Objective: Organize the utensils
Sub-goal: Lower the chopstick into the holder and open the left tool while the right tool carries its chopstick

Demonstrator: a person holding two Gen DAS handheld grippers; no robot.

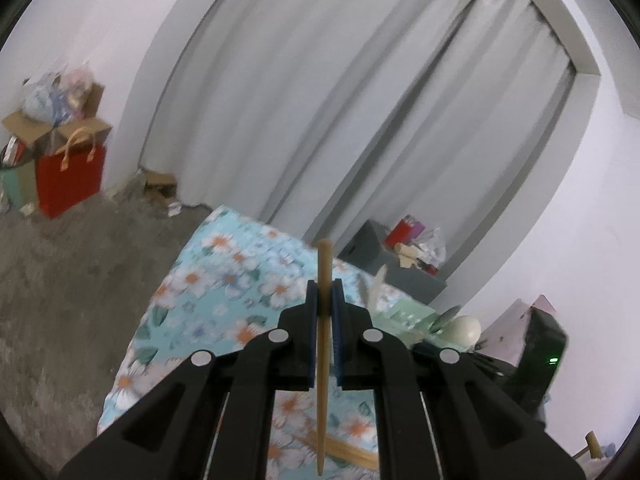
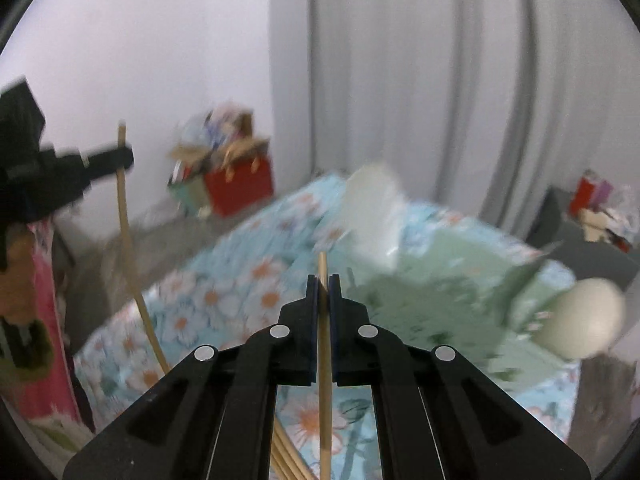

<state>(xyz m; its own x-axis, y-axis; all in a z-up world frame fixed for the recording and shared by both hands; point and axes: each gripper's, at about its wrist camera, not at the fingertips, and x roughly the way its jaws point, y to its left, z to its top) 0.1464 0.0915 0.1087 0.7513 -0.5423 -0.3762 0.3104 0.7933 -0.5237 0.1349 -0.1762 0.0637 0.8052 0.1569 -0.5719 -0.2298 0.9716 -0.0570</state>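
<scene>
Matt wooden chopstick [image 1: 323, 344]; floral cloth tablecloth [image 1: 224, 280].

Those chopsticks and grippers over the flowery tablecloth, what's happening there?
A person is sorting utensils with two handheld grippers. The left gripper is shut on one wooden chopstick, and the right gripper is shut on another chopstick. Both are held above the floral tablecloth; more chopsticks lie on it below.

The near and left part of the floral tablecloth [image 1: 224, 280] is being left open for passage. Its far right corner is being blocked by a green box [image 2: 440, 280] with a pale egg-shaped object [image 2: 580, 320] beside it. Loose chopsticks [image 2: 288, 460] are lying at the near edge.
</scene>
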